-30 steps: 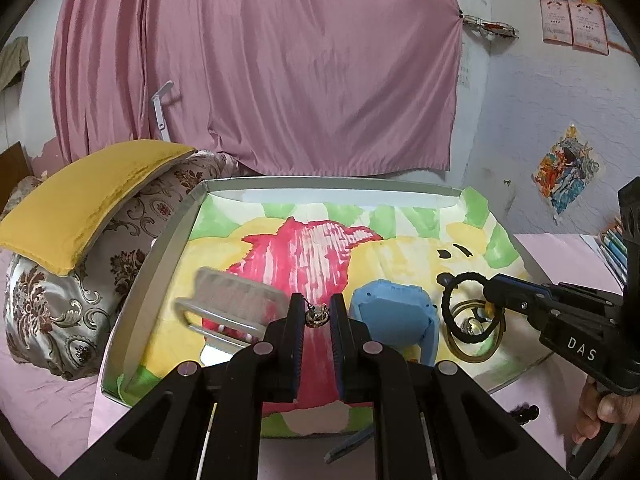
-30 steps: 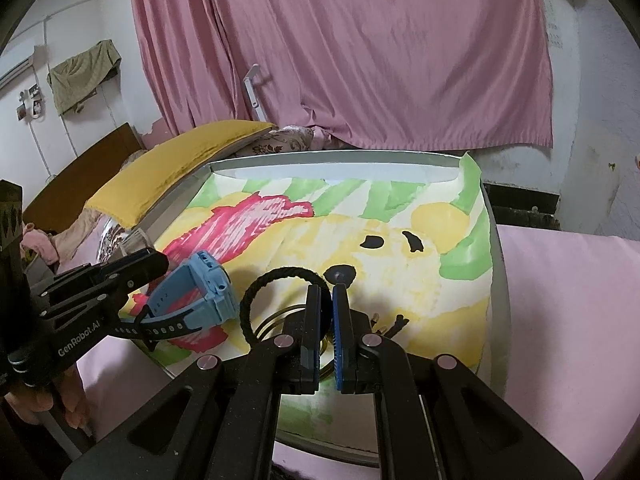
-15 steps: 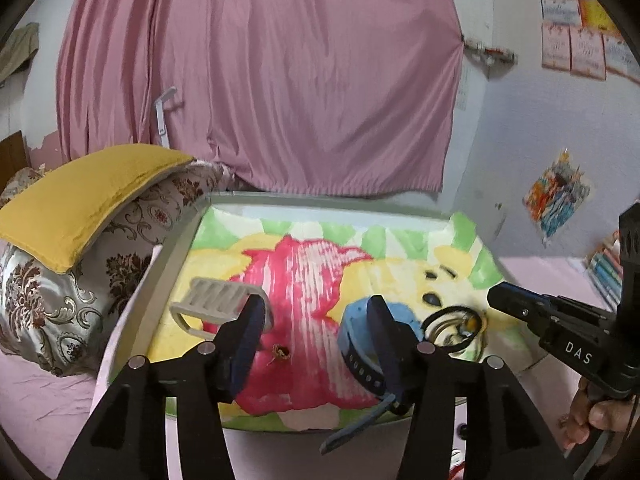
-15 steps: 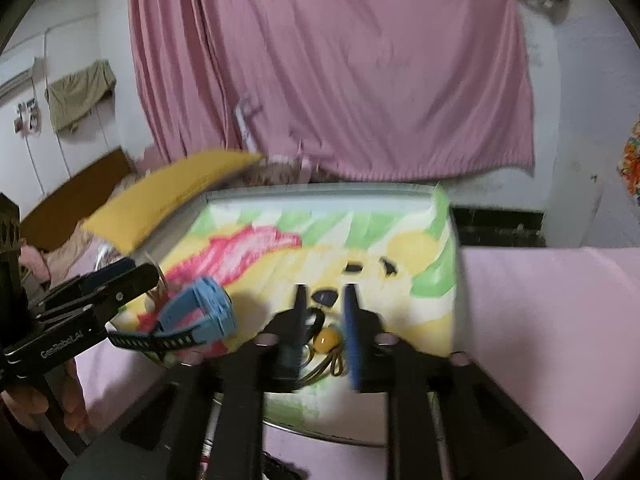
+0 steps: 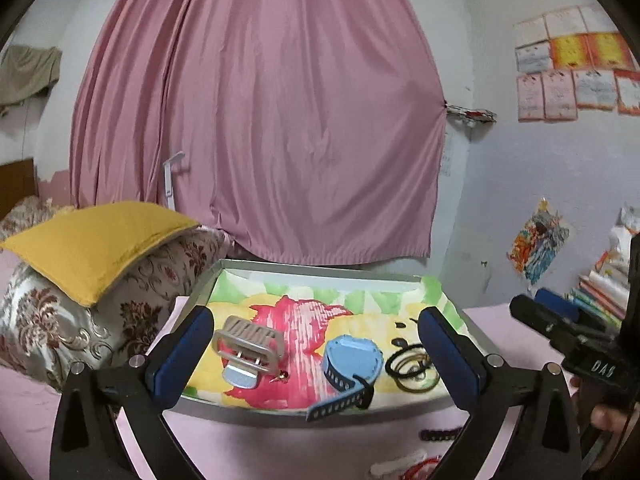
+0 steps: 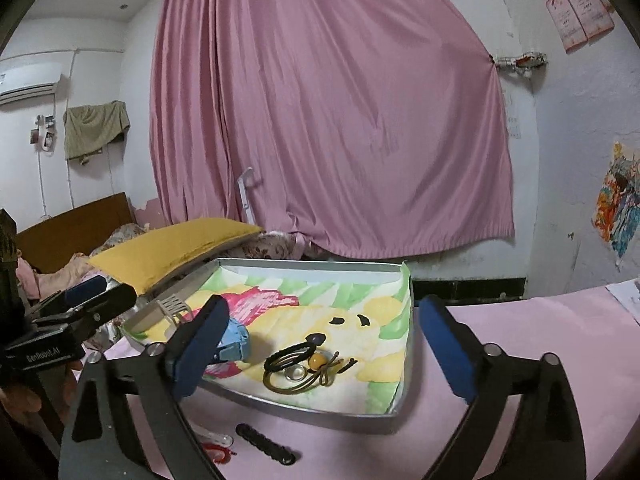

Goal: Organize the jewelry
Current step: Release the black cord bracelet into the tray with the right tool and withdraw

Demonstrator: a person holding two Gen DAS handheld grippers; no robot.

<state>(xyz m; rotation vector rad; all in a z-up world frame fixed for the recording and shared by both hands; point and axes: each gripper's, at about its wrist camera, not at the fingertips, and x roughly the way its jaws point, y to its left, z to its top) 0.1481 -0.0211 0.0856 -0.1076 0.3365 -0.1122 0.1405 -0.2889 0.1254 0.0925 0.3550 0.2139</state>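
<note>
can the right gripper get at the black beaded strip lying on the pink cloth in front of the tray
Probably yes. The right gripper, its jaws opening and nothing between them, hangs just above the black beaded strip, which lies bare on the pink cloth outside the tray.

Left gripper (image 5: 316, 344): a second ago its jaws were pinched on a small gold earring (image 5: 283, 376) over the tray (image 5: 320, 270); they are now opening wide with nothing between them, and the earring lies on the pink patch of the tray's painted liner, just right of the grey hair claw (image 5: 249, 343). The gripper has drawn back towards the near side and risen. Right gripper (image 6: 320, 340): earlier its jaws were closed at the hair ties (image 6: 298, 368); they are now opening wide and empty, and an amber bead (image 6: 316, 360) and a clear bead lie among the ties. This gripper has likewise backed away and lifted.
</note>
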